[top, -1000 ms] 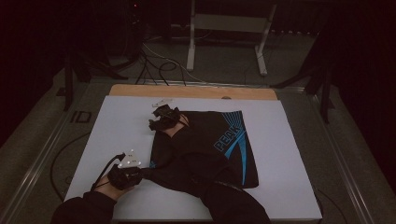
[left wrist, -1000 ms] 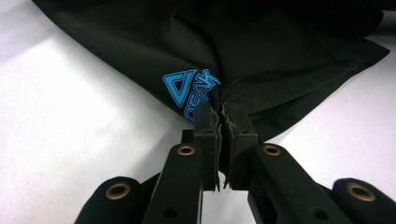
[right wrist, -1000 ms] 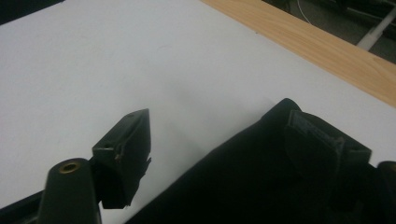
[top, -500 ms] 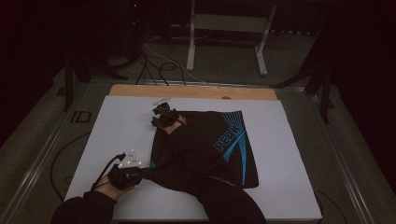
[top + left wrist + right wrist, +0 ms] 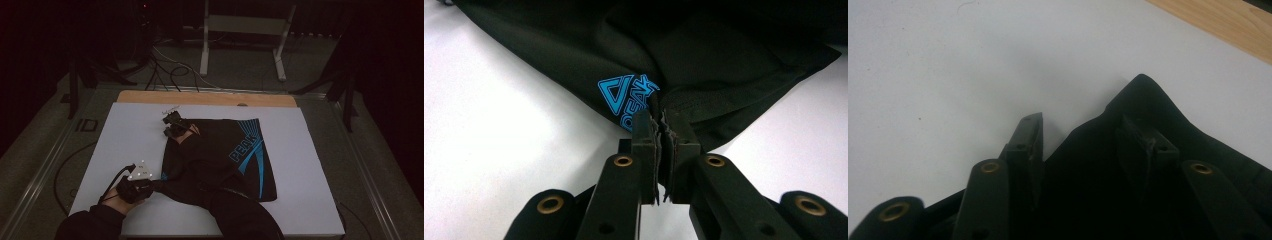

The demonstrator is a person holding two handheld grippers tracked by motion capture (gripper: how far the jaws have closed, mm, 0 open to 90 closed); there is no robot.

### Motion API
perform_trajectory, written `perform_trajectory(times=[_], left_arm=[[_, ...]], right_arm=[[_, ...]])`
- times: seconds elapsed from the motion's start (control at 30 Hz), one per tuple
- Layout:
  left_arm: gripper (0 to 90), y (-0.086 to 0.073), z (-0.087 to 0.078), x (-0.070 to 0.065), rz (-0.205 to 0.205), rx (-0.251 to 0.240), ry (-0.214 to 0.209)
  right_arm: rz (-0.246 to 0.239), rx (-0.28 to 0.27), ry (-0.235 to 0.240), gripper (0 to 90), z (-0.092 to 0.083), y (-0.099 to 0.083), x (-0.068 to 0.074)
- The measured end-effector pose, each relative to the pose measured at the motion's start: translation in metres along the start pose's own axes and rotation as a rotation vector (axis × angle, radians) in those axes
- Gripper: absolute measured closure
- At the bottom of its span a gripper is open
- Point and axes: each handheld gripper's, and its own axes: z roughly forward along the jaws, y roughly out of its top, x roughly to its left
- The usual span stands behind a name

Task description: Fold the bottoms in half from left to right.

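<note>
The black garment (image 5: 220,155) lies flat on the white sheet (image 5: 310,150) over the table, its long side running from the near edge toward the far wooden strip (image 5: 205,97). Its blue lettering (image 5: 246,148) runs along that length. The left gripper view alone shows a small blue logo (image 5: 626,97) beside the clenched left gripper (image 5: 659,135), which pinches the near hem. The right gripper (image 5: 1083,135) has been closing; fabric of the far corner lies between its jaws, not yet pressed.

One black garment (image 5: 220,155), two claws, one white table sheet (image 5: 310,150)
</note>
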Motion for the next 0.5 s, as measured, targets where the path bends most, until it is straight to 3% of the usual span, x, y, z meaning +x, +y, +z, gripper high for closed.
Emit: perform_trajectory(times=[0.33, 0.5], left_arm=[[86.0, -0.0004, 0.0006, -0.0003, 0.000, 0.003, -0.002], [86.0, -0.0001, 0.0012, -0.0008, -0.003, 0.000, -0.003]], right_arm=[[-0.012, 0.019, 0.006, 70.5, -0.0019, 0.0009, 0.0019], [0.013, 0.020, 0.006, 81.2, -0.0033, -0.0010, -0.0036]])
